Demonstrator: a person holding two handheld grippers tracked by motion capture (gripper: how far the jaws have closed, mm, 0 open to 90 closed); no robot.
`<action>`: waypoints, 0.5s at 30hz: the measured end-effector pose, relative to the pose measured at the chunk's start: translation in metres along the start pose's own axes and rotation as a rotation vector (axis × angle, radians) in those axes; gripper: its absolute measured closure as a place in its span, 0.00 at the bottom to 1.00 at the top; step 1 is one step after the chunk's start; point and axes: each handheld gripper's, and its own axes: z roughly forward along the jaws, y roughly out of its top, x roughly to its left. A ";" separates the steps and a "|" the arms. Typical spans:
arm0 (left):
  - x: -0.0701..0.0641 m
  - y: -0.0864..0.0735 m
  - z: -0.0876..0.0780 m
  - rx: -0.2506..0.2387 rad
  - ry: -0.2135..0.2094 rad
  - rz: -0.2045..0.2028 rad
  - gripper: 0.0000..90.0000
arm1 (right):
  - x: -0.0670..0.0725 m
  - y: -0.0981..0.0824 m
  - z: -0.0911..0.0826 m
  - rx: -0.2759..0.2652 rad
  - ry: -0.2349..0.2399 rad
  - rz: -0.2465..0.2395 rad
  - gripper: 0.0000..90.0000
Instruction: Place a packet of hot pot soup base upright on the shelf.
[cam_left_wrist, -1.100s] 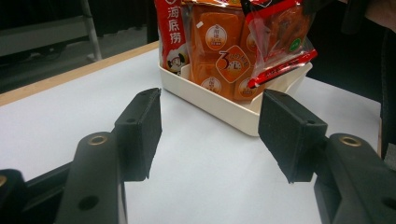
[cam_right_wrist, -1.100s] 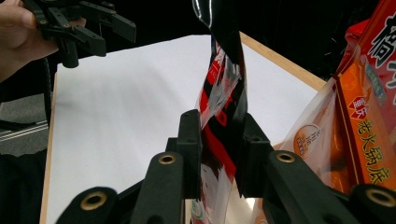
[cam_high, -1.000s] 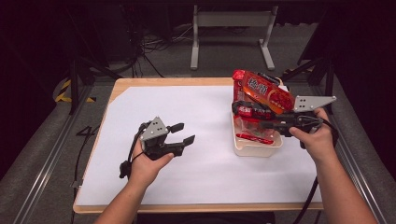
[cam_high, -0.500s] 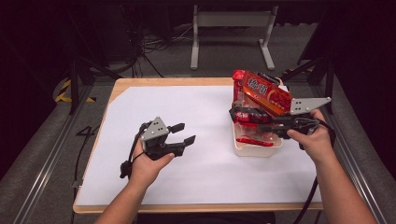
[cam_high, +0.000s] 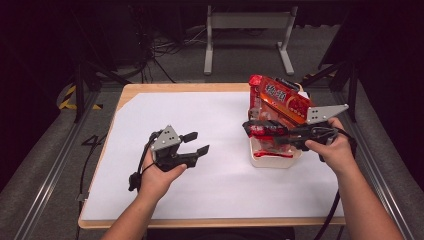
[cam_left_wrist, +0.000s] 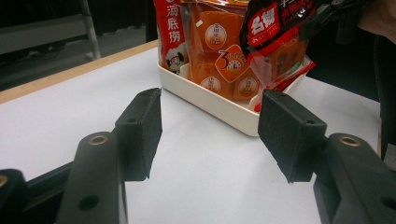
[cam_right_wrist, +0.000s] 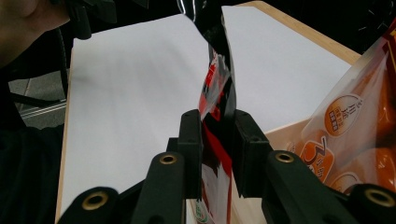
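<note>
My right gripper (cam_high: 260, 132) is shut on a red and black snack packet (cam_high: 267, 131) and holds it just above a white tray (cam_high: 272, 161) at the table's right. In the right gripper view the packet (cam_right_wrist: 217, 79) stands edge-on, with both pads of that gripper (cam_right_wrist: 218, 144) pressed on it. A large red and orange packet (cam_high: 277, 97) leans in the tray's far end. My left gripper (cam_high: 200, 142) rests left of centre on the white sheet, open and holding nothing. In the left gripper view its jaws (cam_left_wrist: 210, 135) stand wide apart and frame the tray (cam_left_wrist: 219, 105) ahead.
White paper (cam_high: 210, 115) covers most of the wooden table (cam_high: 135, 92). More red packets lie in the tray's bottom (cam_high: 270, 152). Metal rails run along both sides of the table, and a stand's legs (cam_high: 247, 30) are on the floor beyond.
The right gripper has drifted slightly to the left with the packet still in it. The left gripper has not moved.
</note>
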 end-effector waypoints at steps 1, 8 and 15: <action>0.000 0.000 0.000 0.001 -0.001 0.000 0.46 | 0.000 -0.001 0.000 -0.002 -0.001 0.005 0.84; 0.000 0.000 0.002 0.000 -0.006 -0.009 0.46 | -0.001 -0.010 0.000 -0.012 0.010 0.033 0.87; 0.000 0.000 0.004 0.002 -0.008 -0.008 0.46 | 0.000 -0.016 0.002 0.029 -0.012 0.033 0.92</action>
